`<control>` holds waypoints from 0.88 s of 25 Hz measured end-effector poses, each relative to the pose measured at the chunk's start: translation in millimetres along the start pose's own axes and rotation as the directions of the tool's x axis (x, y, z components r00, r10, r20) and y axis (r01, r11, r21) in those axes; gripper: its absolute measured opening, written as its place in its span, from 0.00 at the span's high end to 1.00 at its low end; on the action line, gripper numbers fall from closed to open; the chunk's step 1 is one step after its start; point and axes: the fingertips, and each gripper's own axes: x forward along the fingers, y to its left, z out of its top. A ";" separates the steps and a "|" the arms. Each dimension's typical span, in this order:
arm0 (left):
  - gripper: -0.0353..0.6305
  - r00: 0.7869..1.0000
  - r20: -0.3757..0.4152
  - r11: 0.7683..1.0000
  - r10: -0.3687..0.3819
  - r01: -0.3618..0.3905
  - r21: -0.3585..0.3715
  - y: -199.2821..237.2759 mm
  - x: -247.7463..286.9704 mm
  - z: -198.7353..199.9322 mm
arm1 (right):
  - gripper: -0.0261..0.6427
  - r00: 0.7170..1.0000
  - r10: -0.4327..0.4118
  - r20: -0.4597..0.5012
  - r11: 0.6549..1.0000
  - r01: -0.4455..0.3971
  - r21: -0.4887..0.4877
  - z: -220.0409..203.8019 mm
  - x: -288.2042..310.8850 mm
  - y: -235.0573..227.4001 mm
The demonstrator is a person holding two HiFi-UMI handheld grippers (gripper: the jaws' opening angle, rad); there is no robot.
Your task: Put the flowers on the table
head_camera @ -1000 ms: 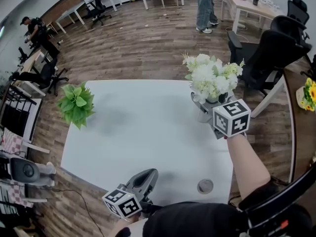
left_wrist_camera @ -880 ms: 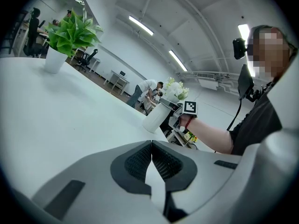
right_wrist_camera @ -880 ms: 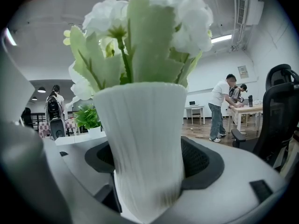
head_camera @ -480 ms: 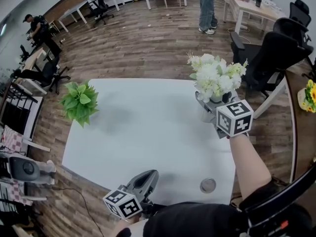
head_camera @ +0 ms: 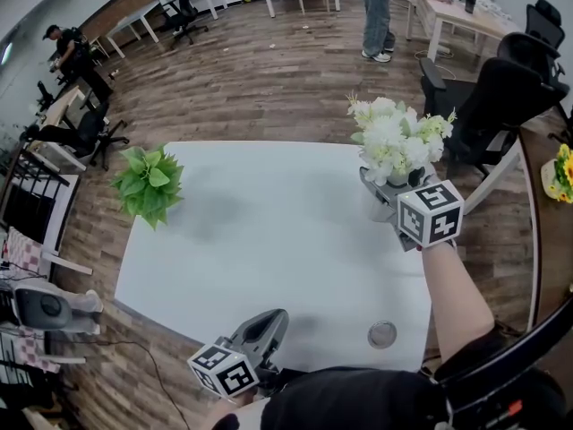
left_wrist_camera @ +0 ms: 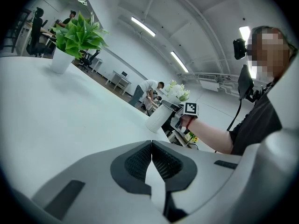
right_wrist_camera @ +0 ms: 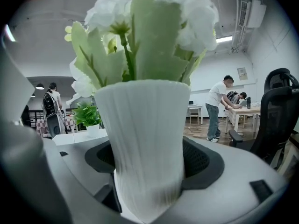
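Right gripper view first: the right gripper (right_wrist_camera: 147,171) is clamped on the white vase (right_wrist_camera: 140,120), with the flowers (right_wrist_camera: 154,27) bunched above the jaws. Nothing has shifted over the last second. The vase sits steady at the table (head_camera: 260,240) edge and looks ready for release. Left gripper (left_wrist_camera: 152,158) has its jaws together, empty. The green plant (head_camera: 148,184) stands well left of the jaws, so nothing blocks the way.

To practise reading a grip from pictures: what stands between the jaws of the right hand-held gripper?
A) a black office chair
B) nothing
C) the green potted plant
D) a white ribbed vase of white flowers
D: the right gripper view shows the right hand-held gripper closed on the white ribbed vase, with the white flowers rising above it.
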 end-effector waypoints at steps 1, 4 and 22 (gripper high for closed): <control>0.93 1.000 0.000 1.000 0.000 0.000 -0.001 0.9 -0.9 0.2 | 0.40 1.000 -0.008 -0.004 1.000 0.008 0.000 -0.2 -0.1 0.1; 0.93 1.000 0.004 1.000 0.001 -0.001 -0.001 2.5 -2.9 1.8 | 0.40 1.000 -0.028 -0.007 1.000 0.028 0.001 -0.2 -0.3 -0.2; 0.93 1.000 0.022 1.000 0.023 -0.023 0.007 -3.0 -14.5 0.1 | 0.35 0.997 -0.075 -0.029 0.997 0.075 0.007 -3.3 -3.3 -4.9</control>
